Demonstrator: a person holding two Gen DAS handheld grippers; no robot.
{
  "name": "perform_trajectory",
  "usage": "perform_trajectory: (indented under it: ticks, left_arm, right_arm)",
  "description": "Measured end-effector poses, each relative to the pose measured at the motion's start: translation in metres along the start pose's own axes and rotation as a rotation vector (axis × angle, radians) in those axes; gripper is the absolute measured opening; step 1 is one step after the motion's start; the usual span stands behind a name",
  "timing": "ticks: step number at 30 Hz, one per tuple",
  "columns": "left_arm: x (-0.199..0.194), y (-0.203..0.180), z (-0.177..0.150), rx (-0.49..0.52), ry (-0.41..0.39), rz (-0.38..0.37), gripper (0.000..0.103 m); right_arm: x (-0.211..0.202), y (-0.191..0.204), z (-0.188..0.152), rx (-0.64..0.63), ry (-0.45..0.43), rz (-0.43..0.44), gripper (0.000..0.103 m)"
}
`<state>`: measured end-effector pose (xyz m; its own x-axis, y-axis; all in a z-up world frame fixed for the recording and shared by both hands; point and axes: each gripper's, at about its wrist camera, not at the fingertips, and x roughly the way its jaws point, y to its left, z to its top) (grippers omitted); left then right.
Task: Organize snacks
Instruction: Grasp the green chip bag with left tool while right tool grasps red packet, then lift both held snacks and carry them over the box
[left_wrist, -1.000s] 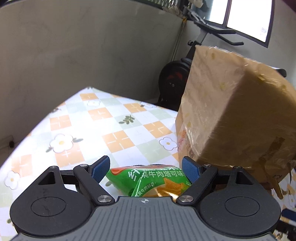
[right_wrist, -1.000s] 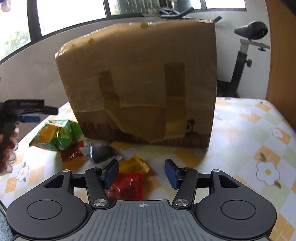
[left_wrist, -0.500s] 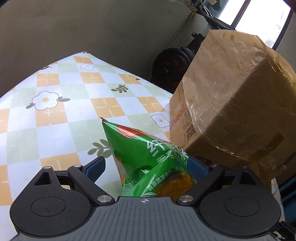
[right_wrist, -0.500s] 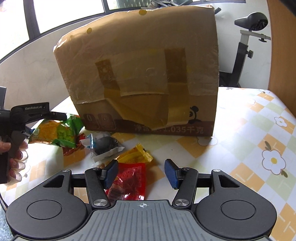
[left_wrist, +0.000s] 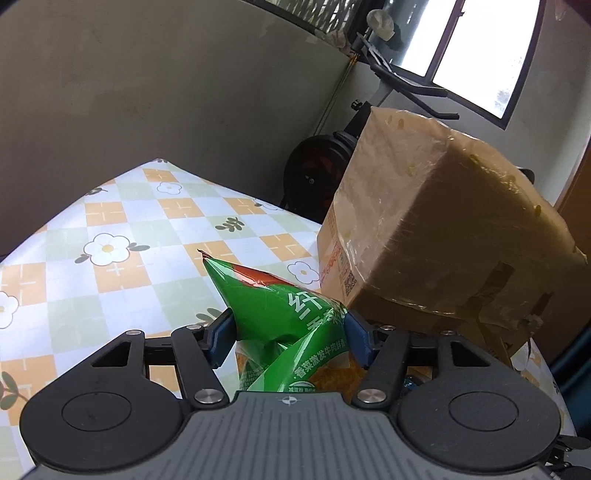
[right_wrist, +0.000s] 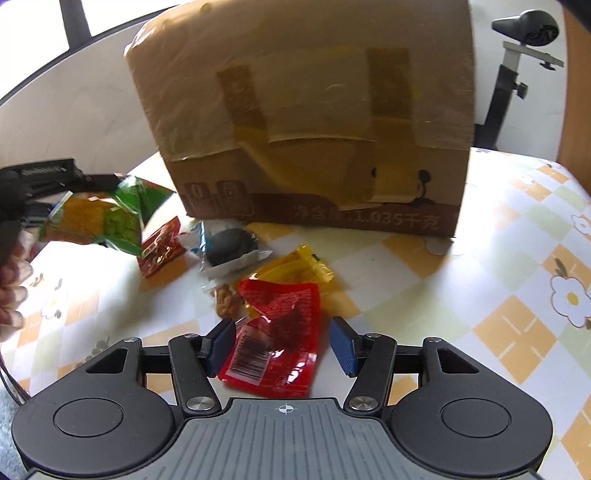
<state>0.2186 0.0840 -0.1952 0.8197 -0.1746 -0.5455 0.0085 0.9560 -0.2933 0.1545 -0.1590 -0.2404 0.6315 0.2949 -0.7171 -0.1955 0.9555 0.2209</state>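
Note:
A green snack bag (left_wrist: 273, 306) sits crumpled between the blue pads of my left gripper (left_wrist: 288, 339), whose jaws are closing and press on both its sides. The right wrist view shows the same green bag (right_wrist: 107, 218) held off the table at the far left. My right gripper (right_wrist: 282, 345) hovers over a large red packet (right_wrist: 284, 317) that lies flat on the table. Its jaws are opening and the pads stand clear of the packet. Beyond lie a yellow packet (right_wrist: 295, 269), a dark round snack in clear wrap (right_wrist: 231, 243) and a small red packet (right_wrist: 160, 245).
A tall taped cardboard box (right_wrist: 314, 122) stands behind the snacks, also the box (left_wrist: 424, 229) to the right of the left gripper. The flowered checked tablecloth (left_wrist: 110, 258) stretches bare to the left. An exercise bike (left_wrist: 317, 177) stands beyond the table's far edge. A person's hand (right_wrist: 11, 291) shows at left.
The left gripper's jaws closed in on the green bag, which now stands up between the pads. The right gripper tipped lower over the large red packet and its jaws spread a little.

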Motion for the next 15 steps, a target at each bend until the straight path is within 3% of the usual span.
perform_trajectory:
  ticks: [2, 7, 13, 15]
  left_arm:
    - [-0.009, -0.004, -0.003, 0.015, 0.000, -0.009, 0.065]
    - [-0.023, -0.018, -0.019, 0.076, 0.006, -0.021, 0.065]
    - [-0.031, -0.032, -0.039, 0.114, 0.025, -0.053, 0.065]
    - [-0.029, -0.037, -0.044, 0.125, 0.039, -0.063, 0.065]
  right_arm:
    - [0.005, 0.004, 0.000, -0.023, 0.011, -0.006, 0.062]
    - [0.017, 0.013, 0.000, -0.103, 0.010, -0.033, 0.062]
    - [0.018, 0.016, -0.001, -0.163, 0.001, -0.047, 0.046]
    - [0.016, 0.015, -0.002, -0.160, -0.003, -0.057, 0.045]
